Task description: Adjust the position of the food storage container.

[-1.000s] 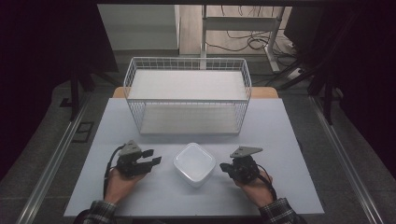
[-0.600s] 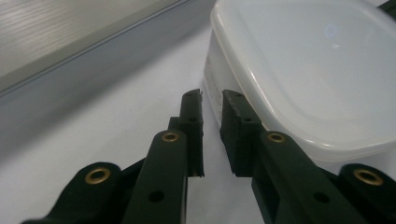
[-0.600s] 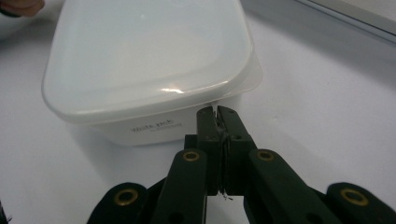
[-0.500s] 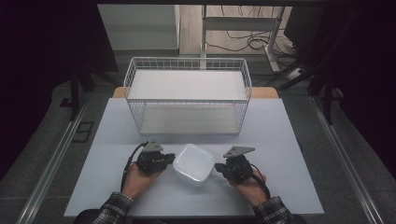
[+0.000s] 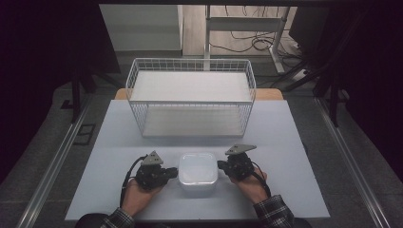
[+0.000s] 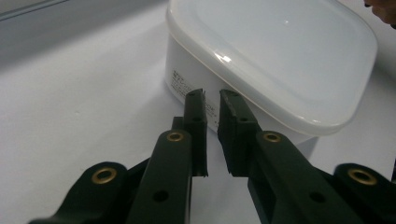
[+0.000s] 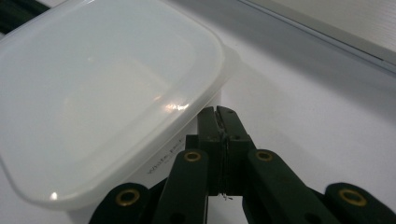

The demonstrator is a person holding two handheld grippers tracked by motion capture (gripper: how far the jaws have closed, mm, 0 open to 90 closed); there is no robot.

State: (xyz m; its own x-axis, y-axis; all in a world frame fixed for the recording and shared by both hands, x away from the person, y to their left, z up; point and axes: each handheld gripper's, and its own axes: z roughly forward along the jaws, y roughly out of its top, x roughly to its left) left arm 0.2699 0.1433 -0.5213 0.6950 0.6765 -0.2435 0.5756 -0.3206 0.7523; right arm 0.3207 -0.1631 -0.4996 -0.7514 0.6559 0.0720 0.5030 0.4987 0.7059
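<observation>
A white plastic container (image 5: pixel 198 173) with a translucent lid sits near the front of the white table (image 5: pixel 294 137). My left gripper (image 5: pixel 173 172) is at its left side and my right gripper (image 5: pixel 221 165) at its right side, both pointing inward. In the left gripper view the jaws (image 6: pixel 211 95) stand shut with only a thin slit between them, tips against the container (image 6: pixel 280 60) wall under the lid rim. In the right gripper view the jaws (image 7: pixel 218 112) are pressed together, tips at the container (image 7: pixel 93 102) wall just below the lid edge. Nothing is between either pair.
A white wire basket (image 5: pixel 190 60) with a shelf inside stands at the back of the table, behind the container. Bare tabletop lies between basket and container. Dark floor and metal rails flank the table; cables lie on the floor beyond.
My left hand has moved right, up to the container's left side, and its jaws have closed. My right hand has edged slightly left toward the container.
</observation>
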